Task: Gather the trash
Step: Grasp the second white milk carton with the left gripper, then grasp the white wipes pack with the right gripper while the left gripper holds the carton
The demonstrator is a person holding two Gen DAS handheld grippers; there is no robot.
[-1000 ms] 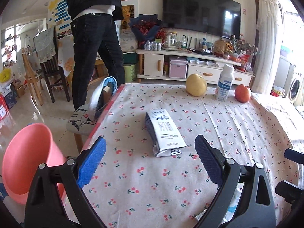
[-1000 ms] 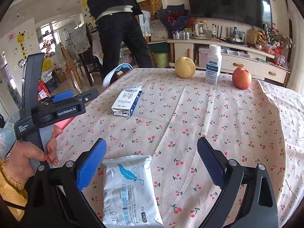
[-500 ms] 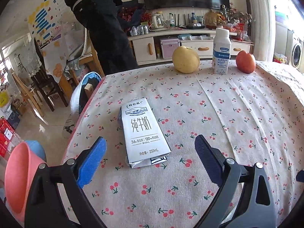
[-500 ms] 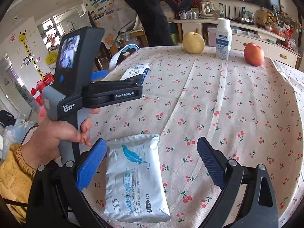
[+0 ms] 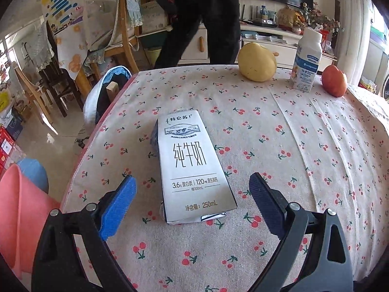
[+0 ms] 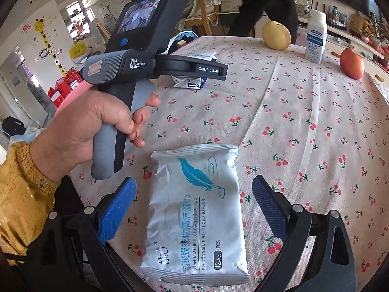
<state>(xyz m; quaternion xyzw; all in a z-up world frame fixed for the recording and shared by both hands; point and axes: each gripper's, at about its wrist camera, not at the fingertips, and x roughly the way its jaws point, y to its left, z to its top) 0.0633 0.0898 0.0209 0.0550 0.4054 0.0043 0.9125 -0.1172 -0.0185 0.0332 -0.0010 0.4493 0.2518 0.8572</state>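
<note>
A white 250 mL milk carton [image 5: 192,165] lies flat on the cherry-print tablecloth [image 5: 304,150]. My left gripper [image 5: 192,202] is open, its blue pads on either side of the carton's near end, not touching it. In the right wrist view a pale wet-wipes packet [image 6: 194,214] with a blue feather lies between the blue pads of my open right gripper [image 6: 194,209]. The same view shows a hand [image 6: 80,131] holding the left gripper's handle [image 6: 136,73] over the partly hidden milk carton [image 6: 194,77].
At the far table edge stand a yellow pear [image 5: 256,65], a white drink bottle [image 5: 307,60] and a red apple [image 5: 335,80]. A pink bin [image 5: 19,209] sits beside the table on the left. A person in black [image 5: 201,19] stands beyond, near chairs [image 5: 114,39].
My left gripper has moved forward over the table to the milk carton, which now sits between its pads. The right gripper has edged closer to the wipes packet.
</note>
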